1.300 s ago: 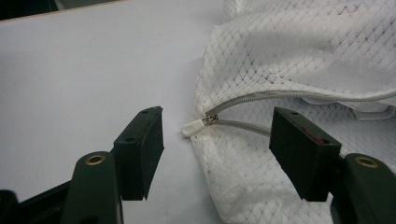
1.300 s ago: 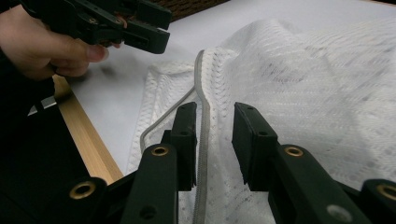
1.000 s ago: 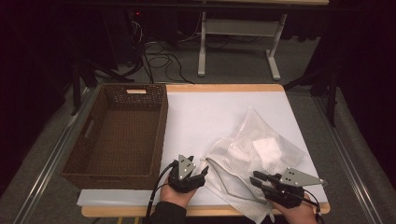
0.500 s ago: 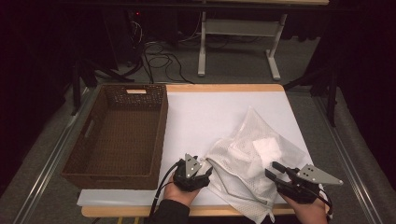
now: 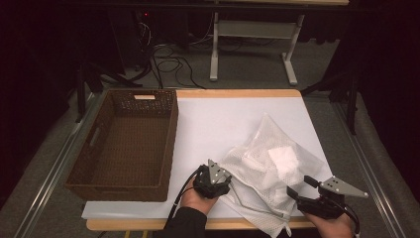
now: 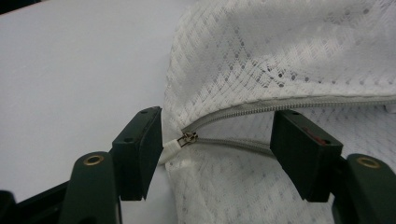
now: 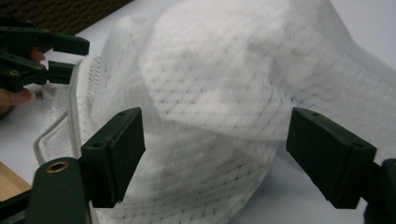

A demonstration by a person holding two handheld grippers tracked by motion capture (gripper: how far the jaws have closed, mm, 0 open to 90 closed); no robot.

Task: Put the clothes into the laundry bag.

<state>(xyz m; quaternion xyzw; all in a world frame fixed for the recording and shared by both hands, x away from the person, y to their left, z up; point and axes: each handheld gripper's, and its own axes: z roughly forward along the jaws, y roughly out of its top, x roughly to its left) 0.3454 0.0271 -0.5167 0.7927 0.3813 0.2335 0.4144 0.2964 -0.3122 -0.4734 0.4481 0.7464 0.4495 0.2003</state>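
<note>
The right gripper [image 5: 300, 188] is sitting further to the right than a second ago, off the bag's [image 5: 267, 163] near right corner and close to the table's [image 5: 237, 93] front edge, and its jaws have just been opening. In the right gripper view they are standing wide, the mesh bulging in the gap between them with neither pad pressing on it. The left gripper [image 5: 224, 184] has slid a little to the right and is now lying against the bag's left edge.

In the left gripper view the jaws are standing apart on either side of the zip [image 6: 289, 105], which is running open along the bag's edge. The slider [image 6: 188, 138] and its white tab [image 6: 171, 146] are lying just beside the left pad; the tab may be touching that pad, but the angle is too tight to be sure. The right pad is staying clear of the mesh, so nothing is being gripped.

The bag is lying on the white sheet [image 5: 218, 124] at the table's near right, crumpled, with a white lump [image 5: 285, 157] showing through the mesh. The basket [image 5: 126, 144] is sitting at the left of the table, well apart from the bag. A hand [image 5: 198, 201] is holding the left gripper from below.
</note>
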